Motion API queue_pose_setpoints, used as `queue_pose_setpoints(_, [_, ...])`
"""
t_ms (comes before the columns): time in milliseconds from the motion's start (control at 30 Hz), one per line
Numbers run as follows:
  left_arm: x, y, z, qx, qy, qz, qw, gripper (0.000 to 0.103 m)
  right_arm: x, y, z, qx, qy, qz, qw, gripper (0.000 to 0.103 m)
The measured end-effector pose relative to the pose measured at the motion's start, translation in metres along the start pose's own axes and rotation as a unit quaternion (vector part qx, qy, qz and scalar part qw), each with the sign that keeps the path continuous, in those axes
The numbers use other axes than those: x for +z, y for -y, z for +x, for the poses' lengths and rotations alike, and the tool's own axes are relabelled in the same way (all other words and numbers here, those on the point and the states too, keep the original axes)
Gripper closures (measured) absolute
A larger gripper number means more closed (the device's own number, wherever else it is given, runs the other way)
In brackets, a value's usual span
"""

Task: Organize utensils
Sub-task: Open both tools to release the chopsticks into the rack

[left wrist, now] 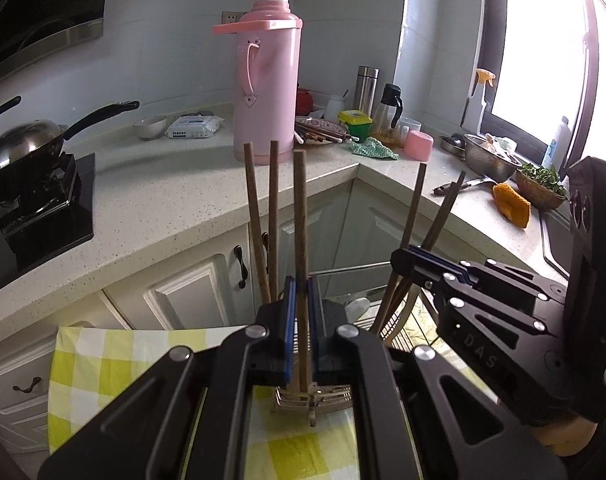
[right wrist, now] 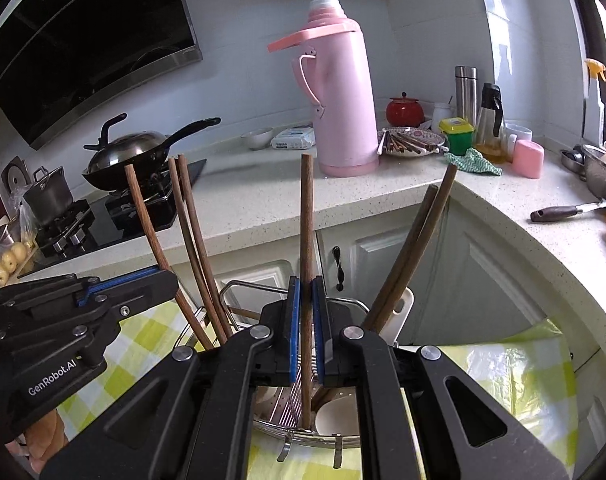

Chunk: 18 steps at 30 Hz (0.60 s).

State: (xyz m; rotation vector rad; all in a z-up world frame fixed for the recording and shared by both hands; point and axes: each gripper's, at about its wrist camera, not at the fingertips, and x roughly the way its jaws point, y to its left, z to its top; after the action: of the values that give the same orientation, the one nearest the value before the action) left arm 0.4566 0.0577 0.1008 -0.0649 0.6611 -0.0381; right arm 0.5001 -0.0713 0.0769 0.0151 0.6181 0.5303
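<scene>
My left gripper (left wrist: 301,286) is shut on a brown wooden chopstick (left wrist: 300,220) that stands upright, its lower end down in a metal utensil rack (left wrist: 315,398). Two more chopsticks (left wrist: 263,216) lean in the rack just behind it. My right gripper (right wrist: 307,286) is shut on another upright chopstick (right wrist: 307,220) over the same rack (right wrist: 303,434), which also holds a white bowl (right wrist: 339,416). The left gripper (right wrist: 169,276) shows at the left with its stick (right wrist: 143,208). A chopstick pair (right wrist: 413,248) leans to the right. The right gripper (left wrist: 401,258) shows in the left wrist view.
The rack sits on a yellow-checked cloth (left wrist: 103,360) below an L-shaped counter (left wrist: 163,200). On the counter stand a pink thermos (right wrist: 343,100), a wok (right wrist: 135,152) on the stove, a plate of chopsticks (right wrist: 411,144) and a knife (right wrist: 563,212). Cabinet doors (right wrist: 383,264) lie behind.
</scene>
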Motion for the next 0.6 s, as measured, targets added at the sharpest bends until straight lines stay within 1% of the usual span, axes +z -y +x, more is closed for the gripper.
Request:
queue_pose_setpoints(333, [-0.007,-0.003,0.006,0.026,0.003,0.0,0.9997,0.097,-0.001,0.002,0.004,-0.011,0.001,0.003,1.0,0.095])
queue_pose_setpoints(367, [-0.008,-0.003,0.007,0.028,0.001,0.0,0.9996,0.096,-0.002,0.002,0.005,-0.012,-0.001,0.002,1.0,0.094])
queue_pose_setpoints(467, [-0.01,-0.005,0.004,0.028,0.003,-0.001,0.9996,0.086,-0.003,-0.001,0.004,-0.02,-0.004,-0.008,1.0,0.091])
queue_pose_setpoints(500, [-0.011,-0.006,0.002,0.03,0.006,-0.001,0.9995,0.084,-0.004,-0.002,0.003,-0.026,-0.002,-0.012,1.0,0.09])
queue_pose_setpoints(533, [-0.011,-0.007,0.0,0.033,0.008,-0.002,0.9994,0.083,-0.004,-0.003,0.002,-0.033,0.0,-0.017,0.999,0.087])
queue_pose_setpoints(567, [-0.011,-0.008,-0.002,0.035,0.011,-0.004,0.9993,0.081,-0.004,-0.003,0.0,-0.039,0.002,-0.019,0.999,0.08])
queue_pose_setpoints(600, [-0.012,-0.01,-0.006,0.036,0.013,-0.007,0.9992,0.079,-0.003,-0.003,-0.003,-0.041,0.006,-0.019,0.999,0.077])
